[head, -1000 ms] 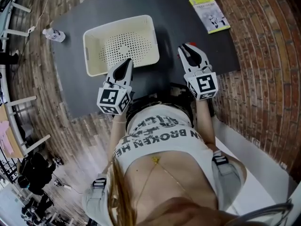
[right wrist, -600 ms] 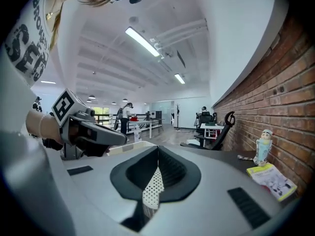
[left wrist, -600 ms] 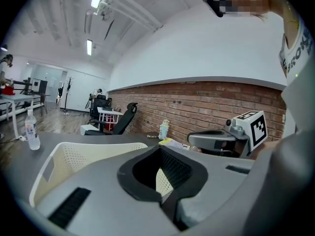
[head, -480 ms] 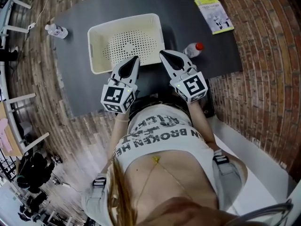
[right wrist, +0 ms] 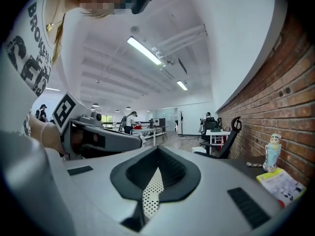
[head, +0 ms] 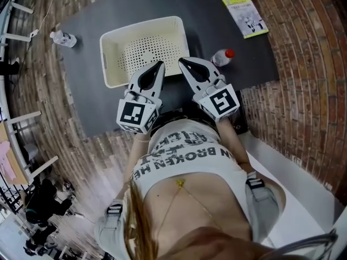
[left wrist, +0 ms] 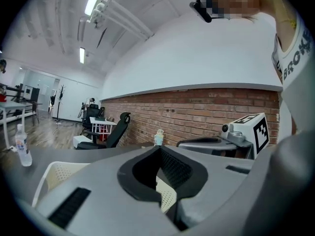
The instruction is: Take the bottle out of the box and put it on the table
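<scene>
Cream box with dotted holes, red-capped clear bottle, dark grey table — yellow-green booklet.

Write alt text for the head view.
Seen from above, a person holds the left gripper and right gripper, both shut, over a dark table. Ahead sits an empty cream perforated plastic basket, a clear red-capped bottle beside it.

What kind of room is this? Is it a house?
Probably not a house: more like a big open office or workshop, with a swivel chair, long ceiling lights, work desks and a brick wall.
</scene>
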Demonstrator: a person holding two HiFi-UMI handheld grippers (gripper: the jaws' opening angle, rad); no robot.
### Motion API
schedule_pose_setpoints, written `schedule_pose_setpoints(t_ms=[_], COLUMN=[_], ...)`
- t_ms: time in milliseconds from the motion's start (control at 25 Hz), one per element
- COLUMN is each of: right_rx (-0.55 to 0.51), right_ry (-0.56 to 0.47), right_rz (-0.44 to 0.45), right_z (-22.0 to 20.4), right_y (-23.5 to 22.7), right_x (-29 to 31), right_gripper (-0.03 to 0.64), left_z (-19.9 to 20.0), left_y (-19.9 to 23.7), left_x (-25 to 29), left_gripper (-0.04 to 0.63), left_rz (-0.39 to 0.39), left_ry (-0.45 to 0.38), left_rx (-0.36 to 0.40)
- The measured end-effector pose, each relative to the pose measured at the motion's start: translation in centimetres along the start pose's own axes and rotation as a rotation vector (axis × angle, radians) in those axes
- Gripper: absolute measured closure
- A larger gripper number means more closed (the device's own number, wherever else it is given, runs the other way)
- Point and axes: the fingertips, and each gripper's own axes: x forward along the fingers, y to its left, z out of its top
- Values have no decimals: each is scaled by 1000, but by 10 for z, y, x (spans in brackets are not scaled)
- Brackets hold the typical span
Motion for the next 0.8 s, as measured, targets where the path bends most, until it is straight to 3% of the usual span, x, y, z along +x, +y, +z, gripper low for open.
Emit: schedule_pose_setpoints(t_ms=[800], right_rx=[-54], right_ry=[17], right_rz=[17], right_z=[5], right_y=[5], right_x=[-10], right_gripper=[607], left_z=[-2], left_y=[-12], left_x=[3], left_gripper=[591], left_rz=[-22], left_ry=[3], left_rx=[12])
